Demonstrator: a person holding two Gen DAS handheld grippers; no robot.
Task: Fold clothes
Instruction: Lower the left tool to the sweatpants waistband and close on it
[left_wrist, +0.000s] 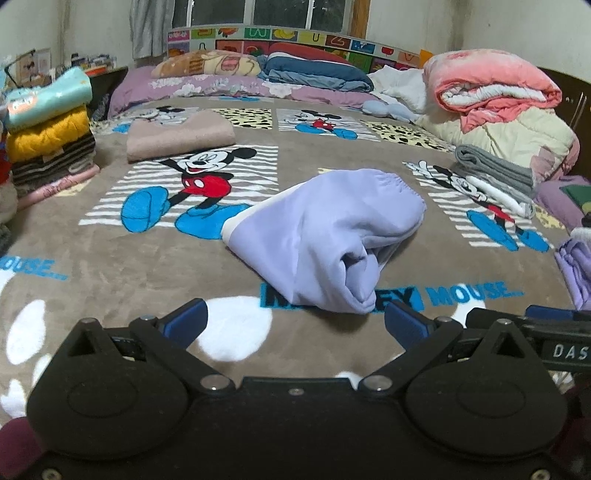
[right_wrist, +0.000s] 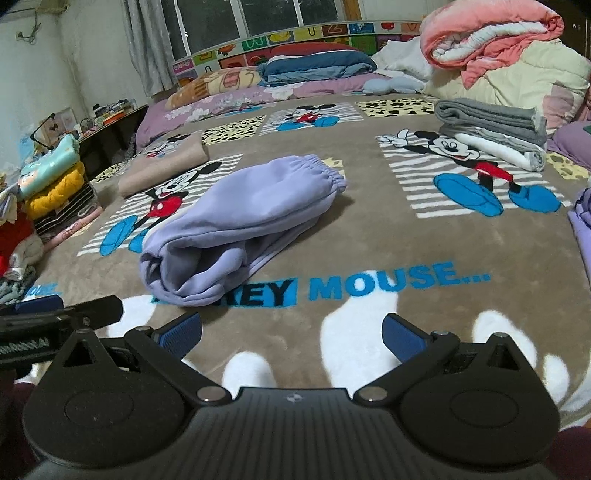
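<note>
Folded lavender sweatpants (left_wrist: 325, 229) lie on the Mickey Mouse blanket (left_wrist: 110, 266), elastic waistband at the far end, rolled fold at the near end. They also show in the right wrist view (right_wrist: 240, 221). My left gripper (left_wrist: 295, 325) is open and empty, just short of the pants' near fold. My right gripper (right_wrist: 291, 334) is open and empty, a little nearer than the pants and to their right. The right gripper's edge shows in the left wrist view (left_wrist: 554, 332); the left gripper's edge shows in the right wrist view (right_wrist: 55, 317).
A folded beige garment (left_wrist: 177, 136) lies beyond. A stack of folded clothes (left_wrist: 48, 125) stands at the left edge. Grey and white folded items (right_wrist: 491, 129) lie at right, with more lavender cloth (left_wrist: 576, 269) at the right edge. Quilts (left_wrist: 491, 96) and pillows (left_wrist: 207, 66) line the headboard.
</note>
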